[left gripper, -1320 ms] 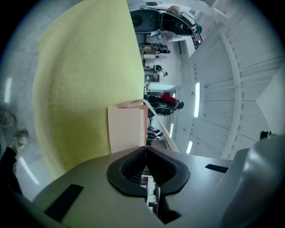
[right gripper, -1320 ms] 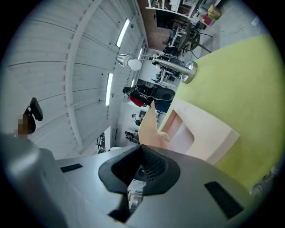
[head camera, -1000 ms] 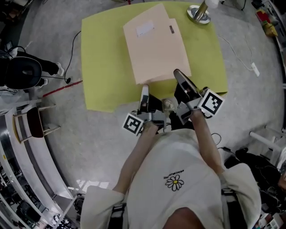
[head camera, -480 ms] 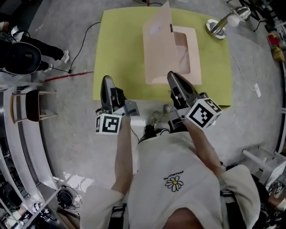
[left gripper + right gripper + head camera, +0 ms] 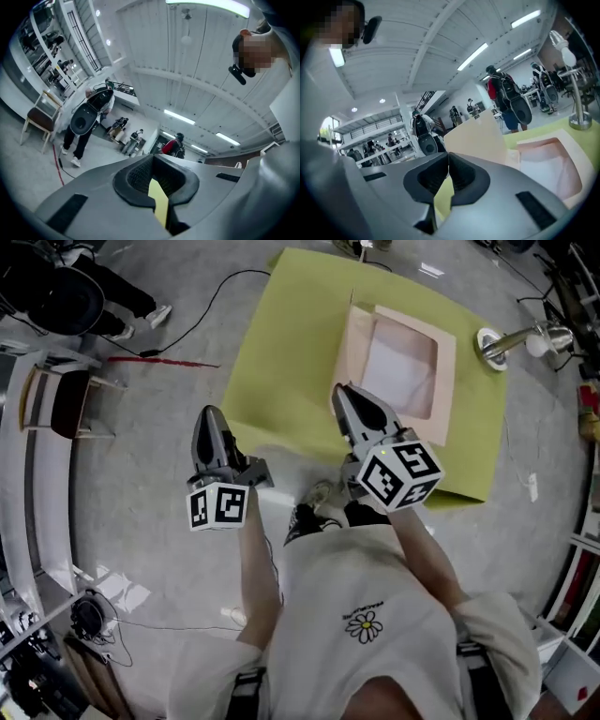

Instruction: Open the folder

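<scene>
Two hand-held grippers are raised over a grey floor (image 5: 141, 446), seen from above the wearer's white shirt (image 5: 375, 662) with a daisy print. The left gripper (image 5: 208, 420) is held out over bare floor, beside the left edge of a yellow-green mat (image 5: 281, 362) and well apart from the folder. Its own camera shows the two jaws pressed together with nothing gripped; only a thin sliver of yellow shows low in the seam below the pads. The right gripper (image 5: 343, 396) points over the near part of the mat, its tip just short of the folder's near corner. Its jaws also meet and hold nothing.

The folder (image 5: 446, 381) lies open on the mat. Its pale beige cover (image 5: 480, 136) stands up almost vertical along the folder's left side. The lower half lies flat, a pinkish frame around a white sheet (image 5: 401, 367). A desk lamp (image 5: 491, 343) with a round metal base stands by the mat's far right corner. On the floor to the left of the mat are a red line (image 5: 159, 361) and a black cable (image 5: 202, 298)
</scene>
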Motion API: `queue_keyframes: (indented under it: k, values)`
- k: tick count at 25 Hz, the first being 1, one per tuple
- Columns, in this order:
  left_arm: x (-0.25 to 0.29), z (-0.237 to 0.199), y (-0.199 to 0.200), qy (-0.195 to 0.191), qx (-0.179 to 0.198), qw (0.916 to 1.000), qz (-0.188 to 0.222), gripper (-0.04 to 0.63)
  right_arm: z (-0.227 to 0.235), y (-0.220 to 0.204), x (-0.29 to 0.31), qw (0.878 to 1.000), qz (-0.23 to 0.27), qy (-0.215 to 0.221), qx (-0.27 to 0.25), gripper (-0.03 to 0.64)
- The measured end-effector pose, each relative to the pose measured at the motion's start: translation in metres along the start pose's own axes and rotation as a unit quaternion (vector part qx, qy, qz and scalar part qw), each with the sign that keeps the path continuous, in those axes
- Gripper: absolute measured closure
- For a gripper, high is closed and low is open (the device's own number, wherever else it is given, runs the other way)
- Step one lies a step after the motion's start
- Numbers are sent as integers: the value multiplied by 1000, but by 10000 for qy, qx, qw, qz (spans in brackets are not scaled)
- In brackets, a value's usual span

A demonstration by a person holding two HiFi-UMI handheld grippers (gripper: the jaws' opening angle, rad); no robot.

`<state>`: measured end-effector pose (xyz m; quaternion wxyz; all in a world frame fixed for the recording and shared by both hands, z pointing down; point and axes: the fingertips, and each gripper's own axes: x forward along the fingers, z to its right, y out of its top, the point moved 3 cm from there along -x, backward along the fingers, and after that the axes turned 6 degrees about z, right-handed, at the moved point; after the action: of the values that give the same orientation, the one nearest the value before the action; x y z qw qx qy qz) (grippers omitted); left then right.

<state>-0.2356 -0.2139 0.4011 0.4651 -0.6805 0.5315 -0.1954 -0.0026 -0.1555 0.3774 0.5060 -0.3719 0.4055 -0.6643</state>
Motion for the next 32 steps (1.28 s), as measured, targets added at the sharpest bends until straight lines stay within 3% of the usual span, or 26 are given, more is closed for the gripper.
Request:
queue_keyframes:
  k: [7, 12, 19, 27, 32]
  values:
    - [-53, -45, 12, 809, 122, 9966, -11, 581, -45, -24, 66, 9875, -724, 359, -1354, 603]
    - [-96, -75, 19, 1315, 70, 9912, 92, 581, -69, -59, 100, 9735, -1133, 633, -1883, 603]
    - [-138, -116, 32, 2034, 437, 9778, 250, 581, -72, -115, 147, 9431, -1778, 859, -2674, 603]
    - [-172, -150, 37, 2626, 368, 9640, 203, 581, -85, -178, 192, 9047, -2584, 963, -3248, 603]
    - [-176, -149, 26, 2659, 341, 9633, 92, 581, -71, -192, 209, 9063, -2975, 812, -2890, 603]
